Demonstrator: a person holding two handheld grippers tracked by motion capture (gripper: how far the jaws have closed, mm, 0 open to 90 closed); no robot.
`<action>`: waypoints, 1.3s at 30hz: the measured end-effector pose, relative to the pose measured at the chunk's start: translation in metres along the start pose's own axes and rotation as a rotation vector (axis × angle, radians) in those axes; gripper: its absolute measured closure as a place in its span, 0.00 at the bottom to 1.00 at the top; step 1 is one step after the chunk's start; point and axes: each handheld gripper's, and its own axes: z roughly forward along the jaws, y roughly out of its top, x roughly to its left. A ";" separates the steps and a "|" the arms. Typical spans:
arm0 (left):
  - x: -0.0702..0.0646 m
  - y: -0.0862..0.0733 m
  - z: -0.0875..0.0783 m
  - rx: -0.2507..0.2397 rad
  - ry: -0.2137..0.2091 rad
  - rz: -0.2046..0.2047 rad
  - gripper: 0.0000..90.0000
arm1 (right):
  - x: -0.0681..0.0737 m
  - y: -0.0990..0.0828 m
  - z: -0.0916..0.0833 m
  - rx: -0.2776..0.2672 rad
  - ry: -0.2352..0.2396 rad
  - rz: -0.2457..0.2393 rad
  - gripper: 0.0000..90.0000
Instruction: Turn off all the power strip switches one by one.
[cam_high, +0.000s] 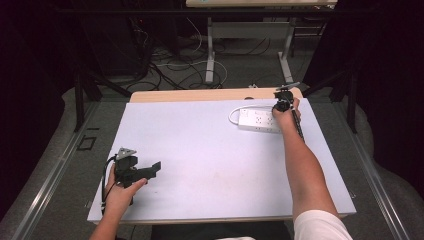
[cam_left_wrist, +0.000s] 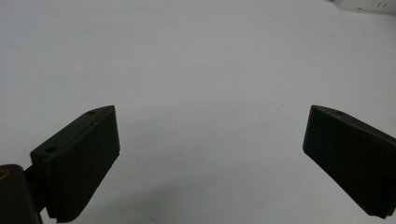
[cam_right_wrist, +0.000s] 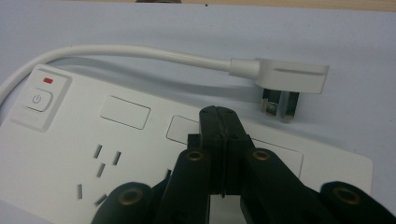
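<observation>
A white power strip (cam_high: 258, 120) lies at the far right of the white table top (cam_high: 210, 160); its round power button (cam_right_wrist: 37, 99) and red light sit at one end. Its white cord (cam_right_wrist: 140, 52) loops round to a flat white plug (cam_right_wrist: 292, 79) lying on the table beside the strip. My right gripper (cam_high: 283, 102) hovers just over the strip (cam_right_wrist: 93, 140), its jaws pressed together with nothing between them (cam_right_wrist: 219, 116). My left gripper (cam_high: 150, 170) rests near the front left, jaws wide apart over bare table (cam_left_wrist: 210, 140), holding nothing.
A wooden table edge (cam_high: 210, 94) runs behind the white top. Beyond it are desk legs (cam_high: 210, 55) and tangled cables (cam_high: 170, 65) on the floor. Dark curtains flank both sides. A corner of the power strip (cam_left_wrist: 364, 4) peeks in at the top of the left gripper view.
</observation>
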 end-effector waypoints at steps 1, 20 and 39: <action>0.000 0.000 0.000 0.000 0.002 0.003 0.04 | 0.000 0.000 0.000 0.001 0.001 0.004 1.00; 0.000 -0.001 0.000 -0.009 0.011 -0.005 0.04 | -0.019 -0.001 -0.016 -0.019 0.006 0.031 1.00; -0.001 -0.002 0.001 0.001 0.007 -0.002 0.04 | -0.031 -0.006 -0.015 -0.018 -0.015 0.042 1.00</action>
